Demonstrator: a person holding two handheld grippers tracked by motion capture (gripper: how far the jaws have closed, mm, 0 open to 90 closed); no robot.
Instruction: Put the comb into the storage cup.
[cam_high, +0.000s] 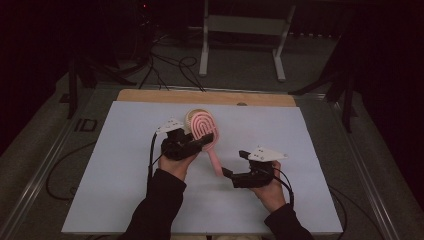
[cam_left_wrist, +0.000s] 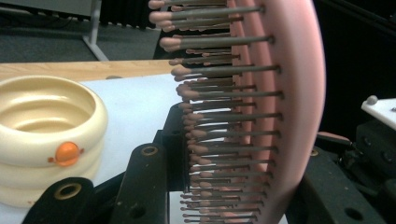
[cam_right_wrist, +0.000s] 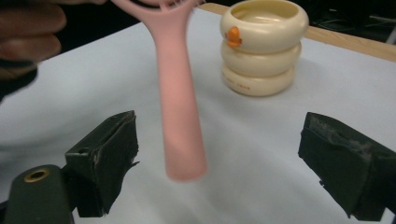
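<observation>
The pink hairbrush (cam_high: 204, 131) hangs above the white mat, head clamped in your left gripper (cam_high: 192, 142); your right gripper (cam_high: 235, 167) gapes wide around its handle, seemingly not touching.

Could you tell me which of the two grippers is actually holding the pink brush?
The left gripper: its fingers clamp the brush head. The right gripper is open around the handle, fingers apart from it.

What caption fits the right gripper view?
Open right gripper waits around a pink hairbrush handle, cream cup behind.
</observation>
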